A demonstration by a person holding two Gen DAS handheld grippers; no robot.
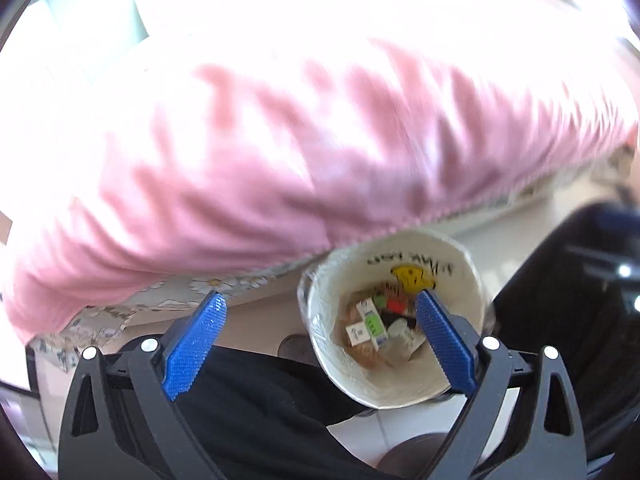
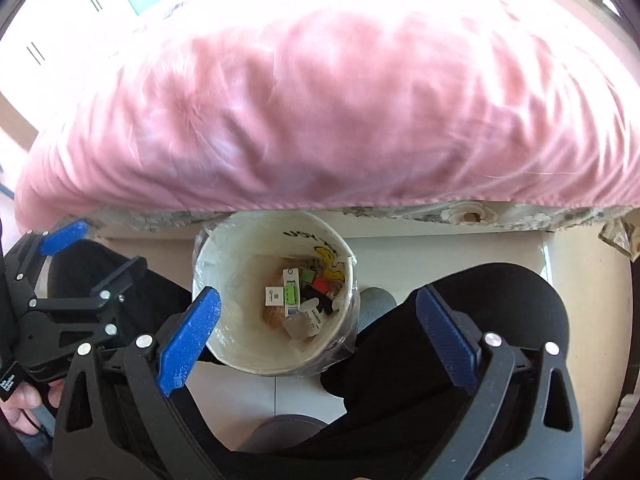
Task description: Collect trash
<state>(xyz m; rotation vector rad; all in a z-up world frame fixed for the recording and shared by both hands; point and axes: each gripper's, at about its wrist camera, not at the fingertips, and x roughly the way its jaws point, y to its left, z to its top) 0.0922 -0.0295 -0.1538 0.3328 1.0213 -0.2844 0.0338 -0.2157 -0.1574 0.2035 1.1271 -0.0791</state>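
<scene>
Both grippers hung above the white bin (image 2: 224,256) with their blue pads spread wide and nothing between them. The right gripper (image 2: 318,322) looked nearly straight down, the bin's mouth just ahead of its left pad, while the left gripper (image 1: 320,334) showed in the right wrist view as a second black frame off to the left, equally empty; a hand (image 2: 24,404) gripped its handle below.

The trash (image 2: 300,300) lay at the bottom of the lined bin: small white cartons, one with a green panel, a red scrap, something dark and a pale crumpled wrapper. From the left gripper the same heap sat just ahead of its right pad, whose tip overlapped the bin's far wall in the frame.

The risks were mostly of position. The bin stood close under the overhanging pink quilt (image 2: 320,100), near the person's dark-clad legs (image 2: 440,340), so a gripper swinging back toward the bed could have clipped the rim and tipped the light bin, spilling what had been gathered. The thin plastic liner (image 2: 224,334) bulged loosely at the rim, and a pad lowered carelessly might have snagged it. The left wrist view was smeared by motion, so how near that pad truly came to the rim could not be told.
</scene>
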